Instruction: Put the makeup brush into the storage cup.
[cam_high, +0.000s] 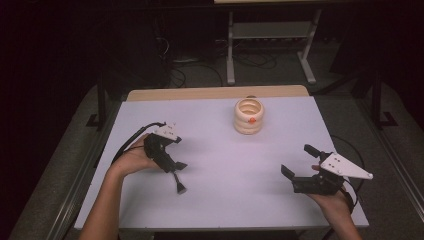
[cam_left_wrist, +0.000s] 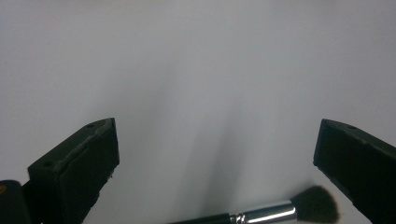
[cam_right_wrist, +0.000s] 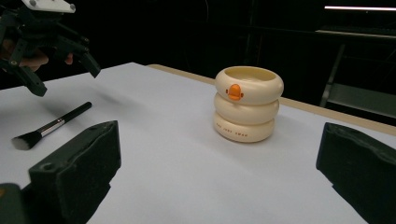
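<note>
— Dark room all round, a pale lilac-white worktop (cam_high: 225, 165) under the lamps. What are the left fingers doing?

— The left gripper (cam_high: 175, 169) has its black fingers (cam_left_wrist: 79, 168) spread wide apart with nothing between them. It points down at the worktop, held just above it in the person's left hand (cam_high: 132, 157).

— And right under it?

— A slim black-handled makeup brush with a silver ferrule and dark bristles (cam_left_wrist: 275, 212). It lies flat on the worktop, below the open fingers, bristle end closer to the one on the right side of the left gripper view. I can't tell whether that finger touches the bristles. In the high view the brush (cam_high: 178, 184) lies just below the gripper, towards the near edge.

— The other hand?

— The right gripper (cam_high: 300, 167) is also open, fingers (cam_right_wrist: 77, 163) well apart and empty, held in the right hand (cam_high: 332, 200) near the right front corner, well away from the brush.

— Anything further out?

— A cream ceramic holder shaped like three stacked rings with a small orange duck bill on the front (cam_right_wrist: 247, 102). It stands upright near the far edge of the worktop (cam_high: 249, 116), apart from both grippers, and the right gripper's camera looks toward it.
</note>
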